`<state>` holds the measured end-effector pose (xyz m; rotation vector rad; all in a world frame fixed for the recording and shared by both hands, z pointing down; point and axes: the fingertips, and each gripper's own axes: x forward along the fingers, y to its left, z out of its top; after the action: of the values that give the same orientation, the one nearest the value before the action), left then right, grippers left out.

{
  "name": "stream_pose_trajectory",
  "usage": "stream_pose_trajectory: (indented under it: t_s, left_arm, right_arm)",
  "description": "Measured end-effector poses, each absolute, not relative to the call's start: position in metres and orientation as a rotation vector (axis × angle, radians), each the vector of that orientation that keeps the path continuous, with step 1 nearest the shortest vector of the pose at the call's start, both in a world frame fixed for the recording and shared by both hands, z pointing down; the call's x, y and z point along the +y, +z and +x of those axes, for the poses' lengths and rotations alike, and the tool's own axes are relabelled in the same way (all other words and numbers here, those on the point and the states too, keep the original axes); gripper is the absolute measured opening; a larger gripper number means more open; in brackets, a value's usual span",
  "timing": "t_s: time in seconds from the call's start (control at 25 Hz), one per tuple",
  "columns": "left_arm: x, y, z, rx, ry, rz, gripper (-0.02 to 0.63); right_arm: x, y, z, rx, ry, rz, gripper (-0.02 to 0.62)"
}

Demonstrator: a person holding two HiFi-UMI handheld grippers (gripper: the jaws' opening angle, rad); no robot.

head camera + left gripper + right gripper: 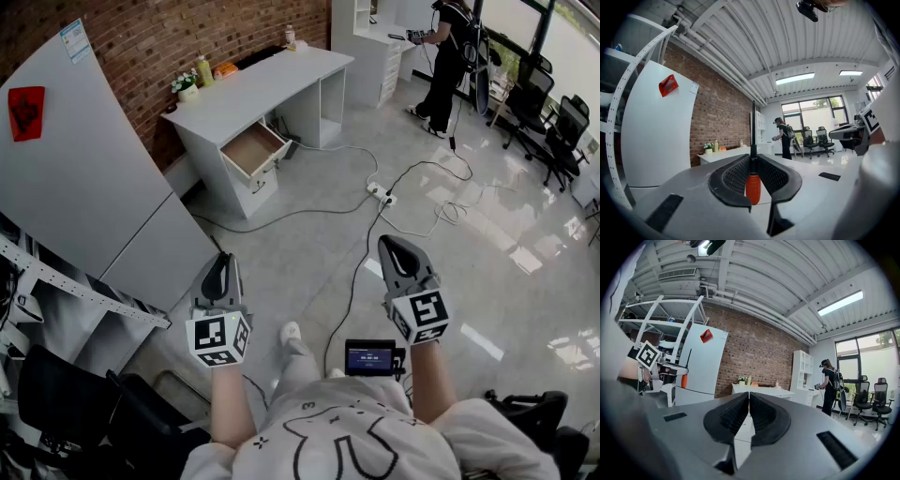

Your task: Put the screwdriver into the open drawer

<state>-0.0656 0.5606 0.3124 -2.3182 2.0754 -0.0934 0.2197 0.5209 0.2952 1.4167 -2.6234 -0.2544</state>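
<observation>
While both grippers point level above the floor (487, 234), the left gripper (219, 262) is partly closed, gripping the screwdriver (753, 186). Its orange handle is pinched between the pads and the dark shaft stands straight up. The right gripper (749, 401) has its jaws together and holds nothing. Far off to the left, a white desk (267, 84) stands against the brick wall (141, 47). Its drawer (253, 150) is pulled out, well apart from the screwdriver. A cable (354, 267) runs over the floor between them. Far right, a person (448, 56) stands near white shelves.
</observation>
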Motion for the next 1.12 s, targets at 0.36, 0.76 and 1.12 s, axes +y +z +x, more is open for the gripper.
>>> stream_pose_trajectory:
  t_s: [0.36, 0.76, 1.12]
  left_arm:
    - [0.490, 0.318, -0.098, 2.078, -0.067, -2.356, 0.060]
    - [0.376, 0.328, -0.153, 2.087, -0.072, -2.427, 0.060]
    - [0.302, 0.328, -0.179, 2.011, -0.073, -2.482, 0.060]
  right_arm:
    - [0.458, 0.294, 0.188, -2.587, -0.255, 1.421, 0.021]
    - [0.355, 0.289, 0.136, -2.534, -0.256, 1.451, 0.021]
    - [0.300, 0.298, 0.101, -2.501, -0.211, 1.499, 0.021]
